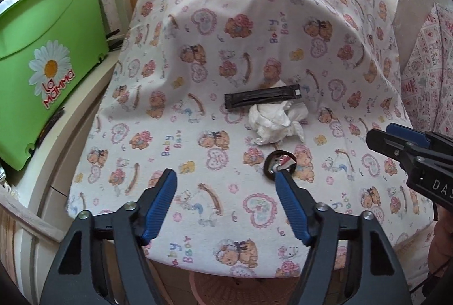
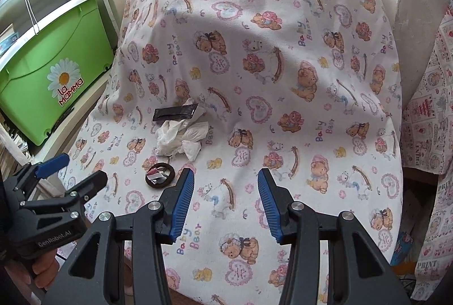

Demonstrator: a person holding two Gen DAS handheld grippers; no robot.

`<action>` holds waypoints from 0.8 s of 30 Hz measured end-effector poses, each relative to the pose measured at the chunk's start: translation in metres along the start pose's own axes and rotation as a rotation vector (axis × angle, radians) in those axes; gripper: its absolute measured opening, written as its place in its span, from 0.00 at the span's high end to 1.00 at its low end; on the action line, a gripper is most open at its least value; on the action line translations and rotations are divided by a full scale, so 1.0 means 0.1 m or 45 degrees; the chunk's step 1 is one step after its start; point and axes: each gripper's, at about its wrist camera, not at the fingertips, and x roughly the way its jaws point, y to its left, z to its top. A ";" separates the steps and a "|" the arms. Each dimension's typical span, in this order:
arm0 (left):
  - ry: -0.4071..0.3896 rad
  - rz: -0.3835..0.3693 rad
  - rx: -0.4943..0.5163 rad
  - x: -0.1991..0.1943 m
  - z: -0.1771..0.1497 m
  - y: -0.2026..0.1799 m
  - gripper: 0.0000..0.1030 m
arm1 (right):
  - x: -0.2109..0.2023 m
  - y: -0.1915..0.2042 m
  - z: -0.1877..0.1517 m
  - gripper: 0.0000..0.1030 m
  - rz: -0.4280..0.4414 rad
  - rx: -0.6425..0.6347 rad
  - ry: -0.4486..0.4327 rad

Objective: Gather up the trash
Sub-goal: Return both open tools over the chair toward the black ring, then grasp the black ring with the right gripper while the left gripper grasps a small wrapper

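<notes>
On the teddy-bear tablecloth (image 1: pixel 198 36) lie a crumpled white tissue (image 1: pixel 274 122), a flat black wrapper (image 1: pixel 262 100) just behind it, and a small black ring (image 1: pixel 280 163) with a red-and-white scrap inside. My left gripper (image 1: pixel 223 177) is open above the cloth; its right fingertip reaches the ring's near edge and nothing sits between the jaws. My right gripper (image 2: pixel 226 174) is open too, with bare cloth between its fingers. In the right wrist view the ring (image 2: pixel 160 174), tissue (image 2: pixel 181 138) and wrapper (image 2: pixel 174 112) lie to its left, with the left gripper (image 2: pixel 85 167) beside them.
A green plastic bin (image 1: pixel 48 64) with a daisy label stands on a shelf left of the table. Patterned fabric (image 2: pixel 430 135) hangs at the right. A wicker basket (image 1: pixel 226 288) shows under the table's near edge. The right gripper (image 1: pixel 382 135) enters from the right.
</notes>
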 end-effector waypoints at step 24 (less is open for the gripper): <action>0.045 -0.243 -0.023 0.17 0.14 -0.24 0.96 | 0.09 -0.10 0.06 0.52 -0.024 0.049 0.028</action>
